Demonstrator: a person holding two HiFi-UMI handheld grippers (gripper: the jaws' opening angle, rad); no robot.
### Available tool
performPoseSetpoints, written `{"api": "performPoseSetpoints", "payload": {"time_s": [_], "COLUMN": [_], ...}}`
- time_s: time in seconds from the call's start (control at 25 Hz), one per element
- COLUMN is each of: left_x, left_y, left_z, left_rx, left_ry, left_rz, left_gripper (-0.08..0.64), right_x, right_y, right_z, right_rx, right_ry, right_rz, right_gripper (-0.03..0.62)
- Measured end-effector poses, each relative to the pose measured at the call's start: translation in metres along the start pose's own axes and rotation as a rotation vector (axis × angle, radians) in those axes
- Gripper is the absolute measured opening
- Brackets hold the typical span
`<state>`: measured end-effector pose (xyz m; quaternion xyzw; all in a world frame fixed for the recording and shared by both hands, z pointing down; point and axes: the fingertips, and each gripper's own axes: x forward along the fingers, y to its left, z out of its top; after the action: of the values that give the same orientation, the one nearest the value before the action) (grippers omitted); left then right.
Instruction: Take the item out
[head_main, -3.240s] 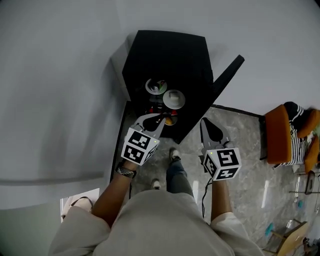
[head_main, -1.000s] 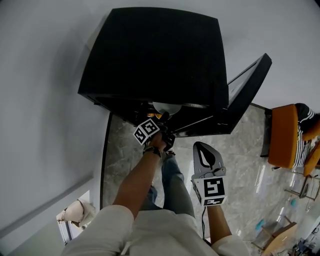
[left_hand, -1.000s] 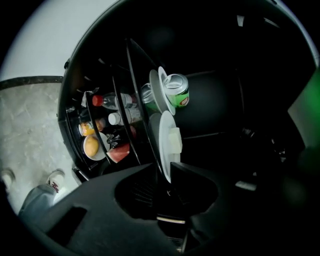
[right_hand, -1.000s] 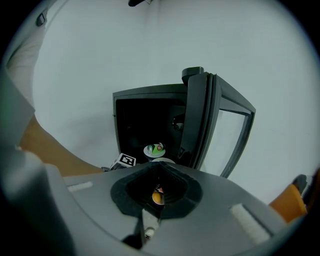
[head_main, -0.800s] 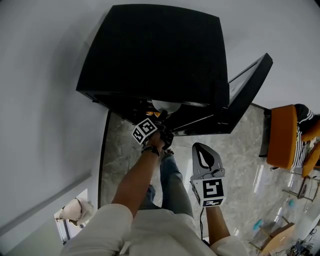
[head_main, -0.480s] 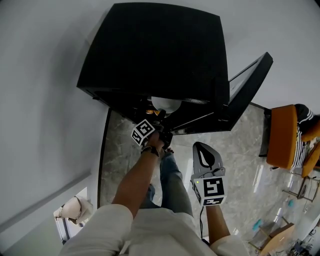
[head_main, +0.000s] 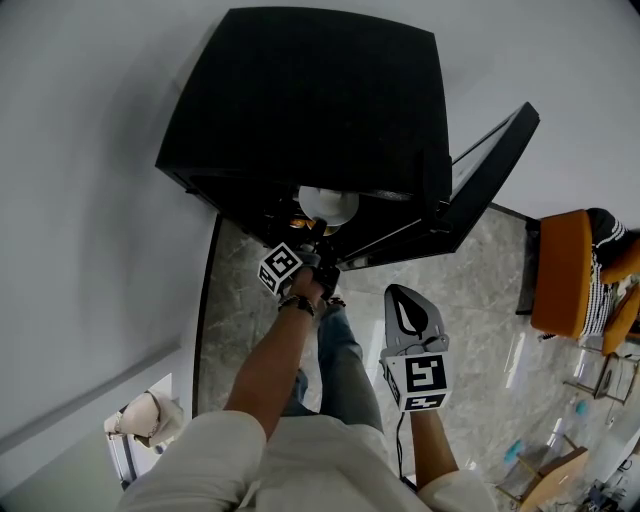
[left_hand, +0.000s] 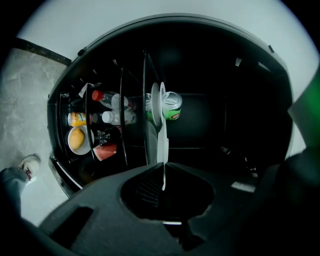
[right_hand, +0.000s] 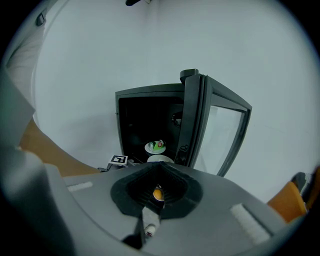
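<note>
A black mini fridge stands against the wall with its glass door swung open to the right. My left gripper reaches into the fridge mouth and is shut on the rim of a white plate. In the left gripper view this plate shows edge-on, pinched at the tips of the left gripper. Behind it a green can lies on a second plate. My right gripper hangs shut and holding nothing in front of the fridge, below the door.
Lower shelves hold clear bottles, an orange drink bottle, a yellow fruit in a bowl and a red pack. An orange chair stands at the right. My legs and a shoe are on the marble floor.
My left gripper went from in front of the fridge into its mouth and shut on the white plate. Over the last second the plate has come slightly outward. The right gripper has stayed shut.
</note>
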<state>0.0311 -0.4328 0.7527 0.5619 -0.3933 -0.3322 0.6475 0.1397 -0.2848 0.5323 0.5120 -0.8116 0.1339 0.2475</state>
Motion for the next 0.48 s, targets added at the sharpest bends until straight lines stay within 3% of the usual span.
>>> {"api": "performPoseSetpoints", "payload": {"time_s": [0.48], "left_x": [-0.017], "left_y": [-0.011], "left_z": [-0.005], "left_rx": [0.025], "left_ry": [-0.017], "left_rz": [-0.04], "left_gripper": [0.011], "right_x": [-0.008], "right_y": [-0.004], "right_z": [-0.008], "right_rx": [0.014], "right_ry": [-0.001], "right_rz": [-0.003], "right_gripper": [0.008]}}
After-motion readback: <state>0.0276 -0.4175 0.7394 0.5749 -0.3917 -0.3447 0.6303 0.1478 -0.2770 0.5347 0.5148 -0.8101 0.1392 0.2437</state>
